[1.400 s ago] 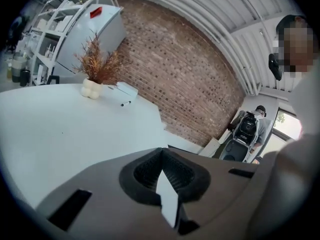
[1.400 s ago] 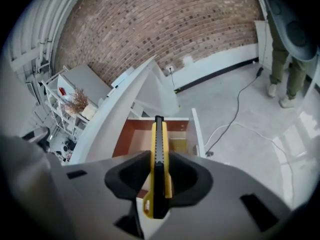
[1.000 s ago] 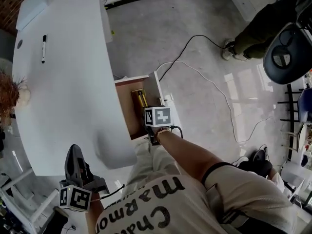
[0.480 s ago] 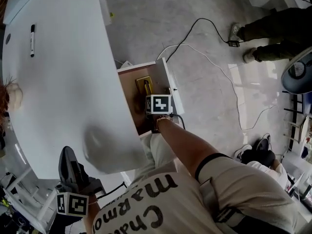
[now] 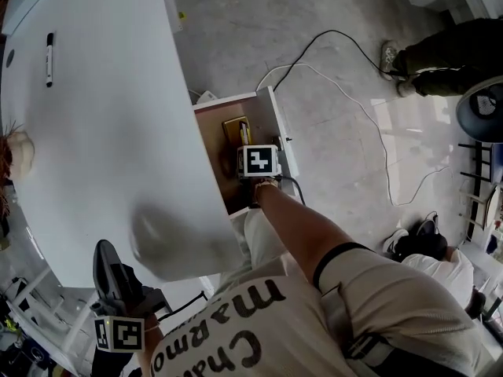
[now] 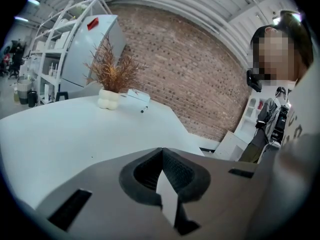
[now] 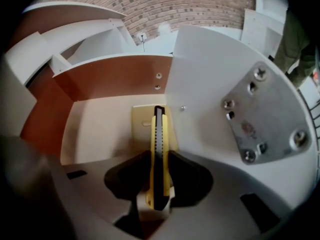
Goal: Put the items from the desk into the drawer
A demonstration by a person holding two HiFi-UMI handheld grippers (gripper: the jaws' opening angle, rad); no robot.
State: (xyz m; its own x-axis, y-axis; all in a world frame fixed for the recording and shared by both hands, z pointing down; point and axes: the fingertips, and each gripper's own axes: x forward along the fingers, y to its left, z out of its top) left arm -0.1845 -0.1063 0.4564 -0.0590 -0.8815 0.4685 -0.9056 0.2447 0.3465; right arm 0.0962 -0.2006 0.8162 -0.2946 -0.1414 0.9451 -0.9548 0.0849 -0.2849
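Jaws of the right gripper point(image 7: 159, 163) are clamped on a yellow utility knife point(image 7: 158, 134), one pad on each flat side of its body. We see the knife pointing away from the jaws and down into the open drawer point(image 7: 115, 79), inside its walls (the brown back wall lies beyond the tip). Under the knife, on the drawer floor, lies a flat pale yellow pad point(image 7: 140, 126); we cannot tell whether the knife touches it. In the head view the gripper's marker cube point(image 5: 260, 161) sits over the drawer, which stands pulled out from under the edge of the bench point(image 5: 102, 148).

Jaws of the left gripper point(image 6: 161, 151) are closed together with nothing between them. We find this gripper off the near end of the bench, well apart from the drawer. On the bench top lie a black marker pen point(image 5: 49, 48) and a dried plant point(image 6: 114, 71) in a white vase point(image 6: 108, 100), both well apart from the drawer.
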